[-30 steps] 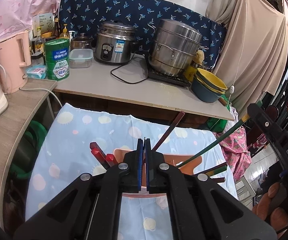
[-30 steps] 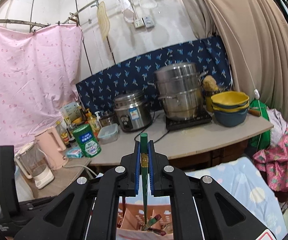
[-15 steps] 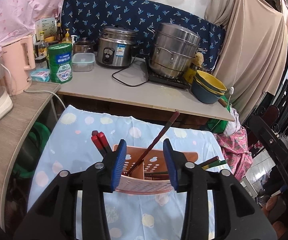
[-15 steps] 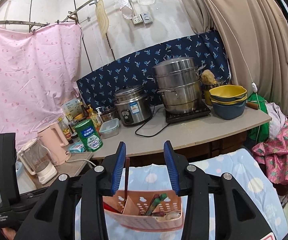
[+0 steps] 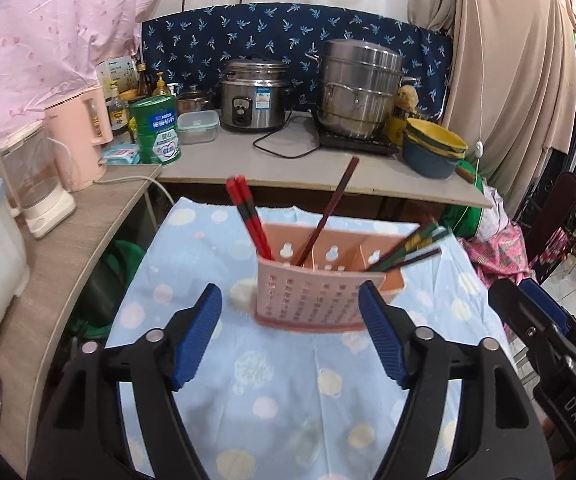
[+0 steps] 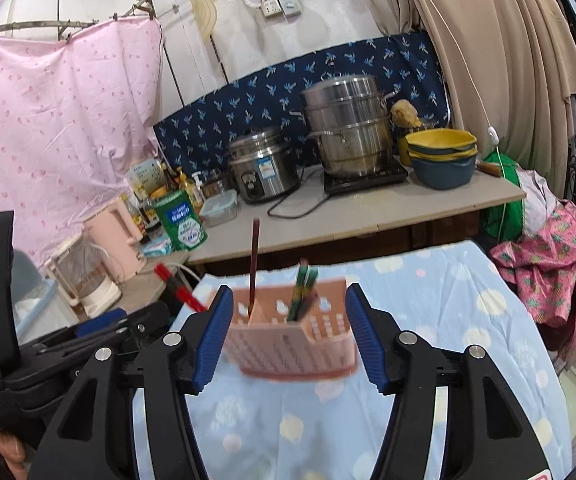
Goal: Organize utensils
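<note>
The tabletop point(image 5: 295, 392), draped in a pale blue spotted cloth, carries just one task item: a pink holder point(image 5: 319, 292) standing near the middle, toward the far edge. No loose utensils show anywhere on the cloth. In the holder, a red pair of chopsticks point(image 5: 248, 216) leans out at the left end, a single dark chopstick point(image 5: 329, 212) stands in the middle, and a green and dark bundle point(image 5: 411, 246) fans out on the right. Left tool point(image 5: 289, 330): jaws have just been opening, spread wide, nothing between them, short of the holder. Right tool point(image 6: 289, 330): the same, jaws just opened, empty, with the holder point(image 6: 291, 340) seen beyond. Looks like sorting is about done; at most a tidy of the leaning sticks remains.
</note>
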Available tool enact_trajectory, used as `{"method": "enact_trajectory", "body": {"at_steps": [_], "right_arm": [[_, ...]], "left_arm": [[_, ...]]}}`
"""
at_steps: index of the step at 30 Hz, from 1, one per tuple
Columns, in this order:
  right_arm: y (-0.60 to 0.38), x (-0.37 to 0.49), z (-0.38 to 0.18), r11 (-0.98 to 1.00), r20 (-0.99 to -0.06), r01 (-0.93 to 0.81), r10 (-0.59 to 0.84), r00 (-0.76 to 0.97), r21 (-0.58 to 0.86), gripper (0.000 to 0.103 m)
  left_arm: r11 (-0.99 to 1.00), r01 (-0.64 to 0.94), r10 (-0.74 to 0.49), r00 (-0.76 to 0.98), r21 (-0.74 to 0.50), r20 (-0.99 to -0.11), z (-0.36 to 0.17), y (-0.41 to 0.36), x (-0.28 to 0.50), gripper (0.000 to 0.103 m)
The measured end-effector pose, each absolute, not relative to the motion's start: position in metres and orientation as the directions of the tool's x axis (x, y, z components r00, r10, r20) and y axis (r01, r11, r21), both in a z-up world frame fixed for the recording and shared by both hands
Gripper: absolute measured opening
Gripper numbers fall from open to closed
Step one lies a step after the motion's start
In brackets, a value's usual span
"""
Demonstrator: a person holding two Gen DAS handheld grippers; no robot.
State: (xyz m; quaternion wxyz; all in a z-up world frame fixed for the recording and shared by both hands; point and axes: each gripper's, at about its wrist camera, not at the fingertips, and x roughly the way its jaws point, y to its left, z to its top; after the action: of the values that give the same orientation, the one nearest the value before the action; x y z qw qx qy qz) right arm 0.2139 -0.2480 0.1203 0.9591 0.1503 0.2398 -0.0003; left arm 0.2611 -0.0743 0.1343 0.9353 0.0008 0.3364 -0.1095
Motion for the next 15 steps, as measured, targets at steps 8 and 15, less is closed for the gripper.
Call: {"method": "enact_trajectory", "body": {"at_steps": [8, 15], "right_arm": [[-0.234, 0.168, 0.082, 0.952, -0.572, 0.104, 0.084, 0.816, 0.289, 0.063], [-0.233, 0.138, 0.049, 0.942, -0.645, 0.16, 0.072, 0.761, 0.295, 0.069]], "left_arm": [[0.982, 0.185, -0.105, 0.725, 0.047, -0.681, 0.098, -0.08, 0.211, 0.081], [0.981, 0.184, -0.077, 0.672, 0.066, -0.736, 0.068, -0.077, 0.185, 0.087]]}}
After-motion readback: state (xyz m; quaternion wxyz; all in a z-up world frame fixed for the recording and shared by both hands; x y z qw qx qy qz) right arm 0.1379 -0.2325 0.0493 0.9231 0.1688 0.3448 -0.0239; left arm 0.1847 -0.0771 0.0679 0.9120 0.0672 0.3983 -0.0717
